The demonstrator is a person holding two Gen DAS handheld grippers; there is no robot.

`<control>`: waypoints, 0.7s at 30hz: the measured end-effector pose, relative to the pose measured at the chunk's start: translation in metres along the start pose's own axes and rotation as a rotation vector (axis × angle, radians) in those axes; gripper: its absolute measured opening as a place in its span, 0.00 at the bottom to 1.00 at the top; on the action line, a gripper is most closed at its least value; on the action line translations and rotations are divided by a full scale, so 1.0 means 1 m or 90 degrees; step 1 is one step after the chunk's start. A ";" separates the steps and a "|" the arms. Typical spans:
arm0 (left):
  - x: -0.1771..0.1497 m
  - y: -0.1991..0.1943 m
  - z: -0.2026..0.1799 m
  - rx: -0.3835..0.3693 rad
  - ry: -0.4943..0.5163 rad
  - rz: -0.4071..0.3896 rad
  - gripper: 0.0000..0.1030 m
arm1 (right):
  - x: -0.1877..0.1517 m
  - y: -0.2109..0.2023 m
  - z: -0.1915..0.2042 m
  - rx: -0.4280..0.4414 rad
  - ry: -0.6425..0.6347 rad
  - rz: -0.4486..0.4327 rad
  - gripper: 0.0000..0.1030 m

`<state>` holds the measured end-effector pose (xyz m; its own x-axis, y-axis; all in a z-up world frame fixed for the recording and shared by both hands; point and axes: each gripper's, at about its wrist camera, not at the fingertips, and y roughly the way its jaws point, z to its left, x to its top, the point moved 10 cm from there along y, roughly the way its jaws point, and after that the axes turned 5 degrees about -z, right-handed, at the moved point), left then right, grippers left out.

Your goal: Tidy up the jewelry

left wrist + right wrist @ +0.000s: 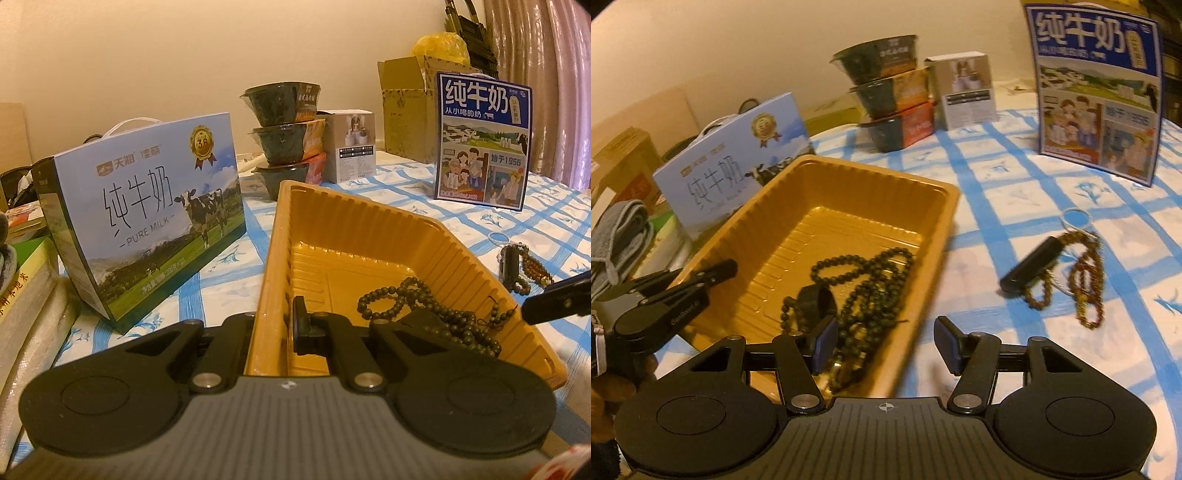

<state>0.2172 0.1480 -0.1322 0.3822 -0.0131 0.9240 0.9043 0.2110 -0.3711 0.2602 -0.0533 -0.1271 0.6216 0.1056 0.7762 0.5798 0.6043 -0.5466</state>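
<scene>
One ribbed yellow plastic tray [934,206] sits on the blue-and-white checked tablecloth [1015,177]. The left gripper [275,325] is pinched shut on the tray's near wall, one finger inside and one outside; in the right wrist view it shows at 9 o'clock [701,280], clamped on the tray's left rim.

Inside the tray lie one long strand of dark green beads [871,288], coiled in several loops, and one dark ring-shaped bangle [816,301] resting against the beads. In the left wrist view the same strand [424,310] lies toward 4 o'clock of the tray floor.

The right gripper [886,345] has its jaws spread with nothing between them, hanging over the tray's near right edge, the left finger above the beads and the right finger above the cloth.

At 3 o'clock on the cloth, well apart from the tray, lies a small heap: one strand of amber-brown beads [1086,273], one black oblong bar [1030,267] lying across it, and one thin white ring [1076,218] at its far end.

Two milk cartons stand on the table: one pale blue carton with a cow [147,221] at 10 o'clock and one dark blue carton with cartoon people [1097,92] at 1 o'clock. Three dark lidded bowls [882,92] are stacked at 12 o'clock, one small white box [964,88] just beside them.
</scene>
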 end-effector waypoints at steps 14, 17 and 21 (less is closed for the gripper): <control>-0.001 0.001 0.000 0.003 0.010 0.005 0.05 | -0.011 -0.020 -0.060 -0.085 0.027 -0.009 0.56; -0.001 0.001 0.000 0.003 0.010 0.006 0.05 | -0.020 -0.029 -0.083 -0.121 0.032 -0.007 0.56; -0.002 0.001 0.000 0.003 0.012 0.008 0.05 | -0.030 -0.038 -0.111 -0.157 0.035 -0.006 0.56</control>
<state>0.2175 0.1486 -0.1343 0.3971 -0.0292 0.9173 0.8987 0.2152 -0.3822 0.2776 -0.1670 -0.1648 0.6387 0.0539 0.7676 0.6929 0.3937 -0.6041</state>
